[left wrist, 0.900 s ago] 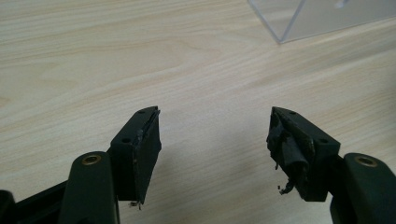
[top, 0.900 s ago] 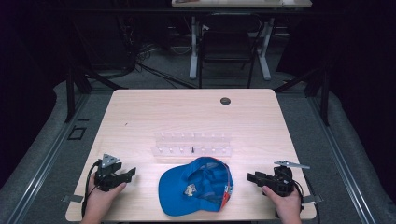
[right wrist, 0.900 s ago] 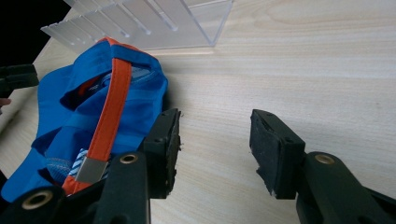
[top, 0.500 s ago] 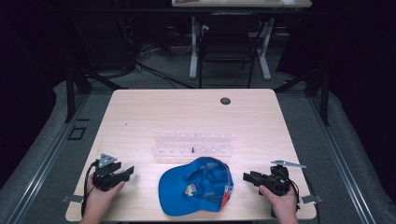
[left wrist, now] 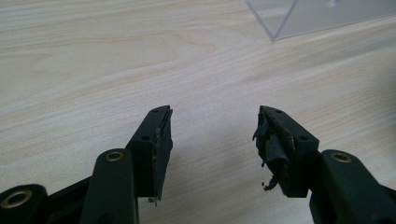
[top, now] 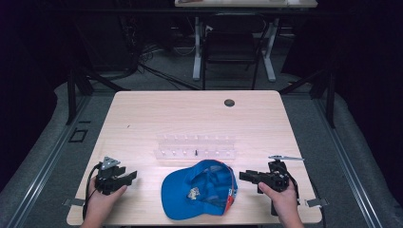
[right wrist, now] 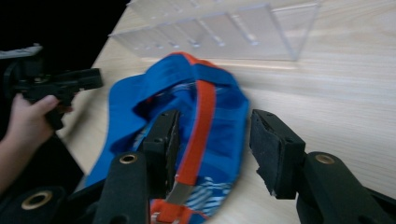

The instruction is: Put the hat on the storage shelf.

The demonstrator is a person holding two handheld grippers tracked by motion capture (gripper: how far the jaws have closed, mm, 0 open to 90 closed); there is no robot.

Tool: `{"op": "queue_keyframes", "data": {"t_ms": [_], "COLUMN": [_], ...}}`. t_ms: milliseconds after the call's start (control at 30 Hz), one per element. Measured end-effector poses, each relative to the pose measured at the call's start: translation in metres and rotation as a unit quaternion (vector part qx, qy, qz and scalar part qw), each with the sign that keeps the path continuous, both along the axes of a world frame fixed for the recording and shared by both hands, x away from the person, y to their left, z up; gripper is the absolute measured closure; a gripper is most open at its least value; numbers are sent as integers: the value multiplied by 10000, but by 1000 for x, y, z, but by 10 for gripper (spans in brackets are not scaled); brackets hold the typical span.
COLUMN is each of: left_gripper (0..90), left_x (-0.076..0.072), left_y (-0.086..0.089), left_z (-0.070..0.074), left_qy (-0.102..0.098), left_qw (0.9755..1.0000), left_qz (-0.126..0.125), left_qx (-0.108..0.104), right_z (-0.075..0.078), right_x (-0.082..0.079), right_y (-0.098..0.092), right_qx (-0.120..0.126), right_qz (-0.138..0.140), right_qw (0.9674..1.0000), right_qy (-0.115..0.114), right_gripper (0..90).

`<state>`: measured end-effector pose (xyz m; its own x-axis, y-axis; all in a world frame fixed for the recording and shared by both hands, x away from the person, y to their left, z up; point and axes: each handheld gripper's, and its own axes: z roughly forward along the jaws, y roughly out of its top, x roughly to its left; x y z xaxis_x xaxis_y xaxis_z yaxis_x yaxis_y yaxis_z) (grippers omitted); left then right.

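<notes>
A blue fabric baseball cap with orange trim (top: 199,195) lies at the near edge of the pale wooden table (top: 142,118), just in front of a clear acrylic rack (top: 196,146). It looks light and soft — crown floppy, brim probably stiffer, so brim or back strap seem the surest holds. The right gripper (right wrist: 212,149), jaws released and empty, points at the strap side; the left gripper (left wrist: 212,140) gapes over bare wood. The laminate looks smooth — the cap may slide. Beyond, a dark room with table legs and cables.

Cap (top: 199,194) on table (top: 142,114), before rack (top: 196,146), between 2 hand-held grippers.
</notes>
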<state>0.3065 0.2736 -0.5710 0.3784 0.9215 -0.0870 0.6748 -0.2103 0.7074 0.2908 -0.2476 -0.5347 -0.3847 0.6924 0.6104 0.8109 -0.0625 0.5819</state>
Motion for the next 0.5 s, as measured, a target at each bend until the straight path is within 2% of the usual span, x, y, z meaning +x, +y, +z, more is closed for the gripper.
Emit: {"op": "queue_keyframes", "data": {"t_ms": [33,100,367,500], "left_gripper": [454,453,452,451], "left_x": [0,0,0,0], "left_y": [0,0,-2,-2], "left_z": [0,0,0,0], "left_qy": [-1,14,17,19], "left_qw": [10000,10000,10000,10000], "left_qz": [-7,-20,-11,-43], "left_qx": [5,20,74,85], "right_z": [0,-2,-12,-14], "right_x": [4,8,17,19], "right_y": [4,6,23,28], "right_qx": [231,325,1,15], "right_qz": [68,115,434,483], "right_qw": [9996,9990,9974,9967], "right_qy": [142,286,582,660], "right_gripper": [525,514,529,535]}}
